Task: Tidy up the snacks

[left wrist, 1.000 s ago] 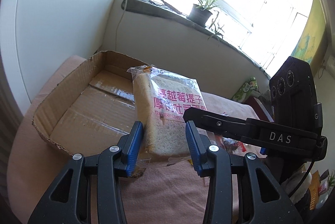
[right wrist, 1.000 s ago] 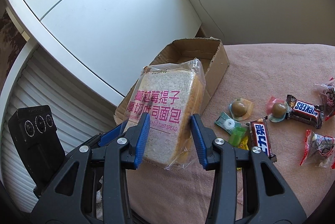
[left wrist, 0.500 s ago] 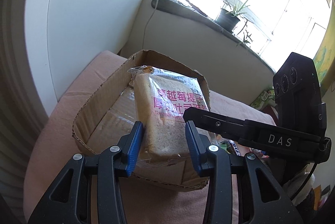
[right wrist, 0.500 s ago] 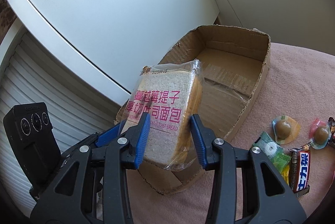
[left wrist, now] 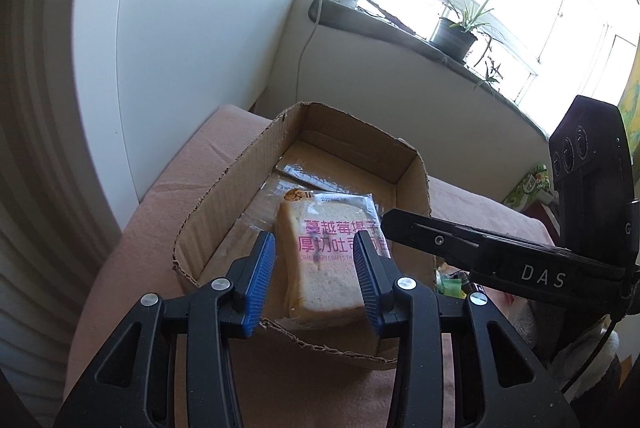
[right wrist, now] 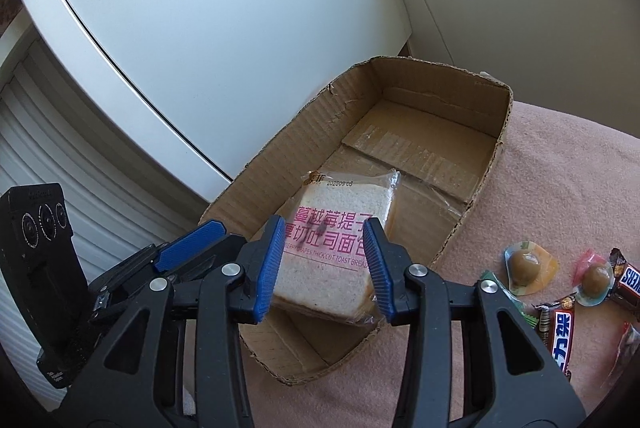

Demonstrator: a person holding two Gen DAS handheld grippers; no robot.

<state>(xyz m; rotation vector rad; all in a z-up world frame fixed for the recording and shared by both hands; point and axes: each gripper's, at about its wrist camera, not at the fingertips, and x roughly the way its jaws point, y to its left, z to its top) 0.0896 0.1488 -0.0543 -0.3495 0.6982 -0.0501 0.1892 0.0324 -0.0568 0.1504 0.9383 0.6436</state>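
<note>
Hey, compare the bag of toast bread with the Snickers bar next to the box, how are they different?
The bread pack is inside the cardboard box; the Snickers bar lies outside it on the pink cloth. The bread pack is clear plastic with pink lettering; the Snickers bar is opaque, dark brown. The bread pack is broad and square; the Snickers bar is narrow and smaller. Both are sealed snacks.
</note>
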